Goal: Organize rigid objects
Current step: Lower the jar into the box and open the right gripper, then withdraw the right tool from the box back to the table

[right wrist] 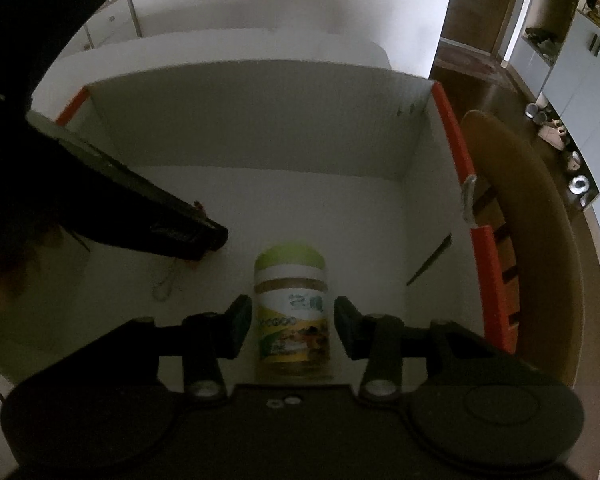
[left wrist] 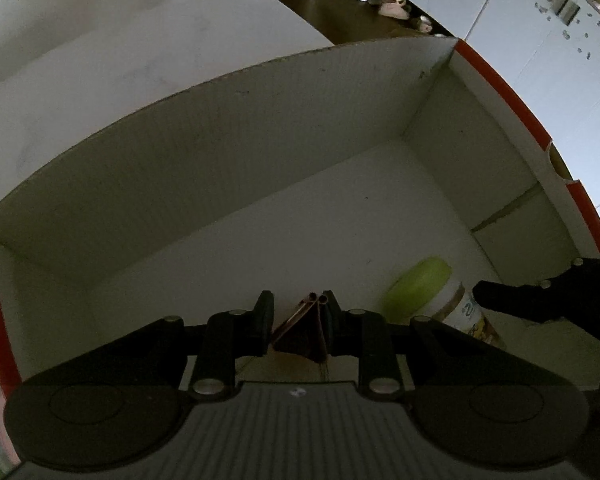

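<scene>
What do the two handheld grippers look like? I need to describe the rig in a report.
Both match: the left gripper and right gripper are matt black, each with two flat linkage arms joined by silver round pins, rounded black housings at either side and dark rectangular finger pads. A ribbed grey plate sits at the base of the left one.
</scene>
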`<state>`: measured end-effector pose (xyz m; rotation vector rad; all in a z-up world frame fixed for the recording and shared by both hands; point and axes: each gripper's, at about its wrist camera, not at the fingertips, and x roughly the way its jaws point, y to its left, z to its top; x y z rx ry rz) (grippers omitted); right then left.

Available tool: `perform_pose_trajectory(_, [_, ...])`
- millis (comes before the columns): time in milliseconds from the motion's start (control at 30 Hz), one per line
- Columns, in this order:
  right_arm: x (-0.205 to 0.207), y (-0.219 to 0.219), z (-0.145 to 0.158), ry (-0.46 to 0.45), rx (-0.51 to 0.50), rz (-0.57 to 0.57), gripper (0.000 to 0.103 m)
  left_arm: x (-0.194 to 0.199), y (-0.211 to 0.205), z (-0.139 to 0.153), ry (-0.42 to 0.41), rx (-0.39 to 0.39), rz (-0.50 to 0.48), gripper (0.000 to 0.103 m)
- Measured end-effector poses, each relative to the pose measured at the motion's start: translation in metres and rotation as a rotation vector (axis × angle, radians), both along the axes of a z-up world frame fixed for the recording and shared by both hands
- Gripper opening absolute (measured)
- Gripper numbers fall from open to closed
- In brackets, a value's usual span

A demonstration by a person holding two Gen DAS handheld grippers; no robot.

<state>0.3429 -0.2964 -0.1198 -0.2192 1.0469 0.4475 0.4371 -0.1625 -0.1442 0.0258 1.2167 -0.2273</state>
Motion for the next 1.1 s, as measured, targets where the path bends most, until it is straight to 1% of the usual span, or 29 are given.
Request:
perform_pose_trajectory(67, [-0.002, -0.006, 0.004, -0.006, 0.022, -0.011, 0.054, -0.003, 0.000, 0.004, -0.013, -0.001, -0.001, 0.024])
perform_pose_trajectory(100, [-0.003, -0.007, 0.006, -0.007, 0.033, -0.013, 0.054, -0.005, 0.000, 0.006, -0.020, 0.002, 0.000, 0.024])
perform_pose_trajectory(133, [-0.004, -0.010, 0.007, -0.010, 0.042, -0.014, 0.054, -0.005, -0.007, 0.000, -0.027, 0.006, 0.002, 0.024])
perform_pose_trajectory(200, [-0.008, -0.017, 0.012, -0.021, 0.063, -0.018, 0.055, -0.011, -0.005, 0.005, -0.045, 0.005, -0.003, 0.025])
perform_pose_trajectory(333, [-0.012, -0.029, 0.023, -0.042, 0.100, -0.016, 0.059, -0.026, -0.004, 0.019, -0.104, 0.007, 0.003, 0.026])
perform_pose_trajectory(467, [-0.022, -0.032, 0.037, -0.060, 0.118, -0.018, 0.059, -0.043, -0.005, 0.034, -0.158, -0.006, -0.004, 0.027])
perform_pose_trajectory(567, [-0.023, -0.036, 0.044, -0.073, 0.135, -0.017, 0.060, -0.058, -0.005, 0.044, -0.205, 0.003, 0.001, 0.027])
perform_pose_trajectory(733, [-0.036, -0.043, 0.059, -0.100, 0.157, -0.013, 0.062, -0.082, 0.003, 0.065, -0.264, -0.023, 0.016, 0.027])
perform_pose_trajectory(933, [-0.051, -0.048, 0.074, -0.135, 0.181, -0.011, 0.063, -0.110, 0.007, 0.088, -0.341, -0.032, 0.015, 0.027])
perform_pose_trajectory(1100, [-0.064, -0.040, 0.083, -0.162, 0.212, -0.011, 0.065, -0.136, 0.020, 0.101, -0.394, -0.038, 0.025, 0.027])
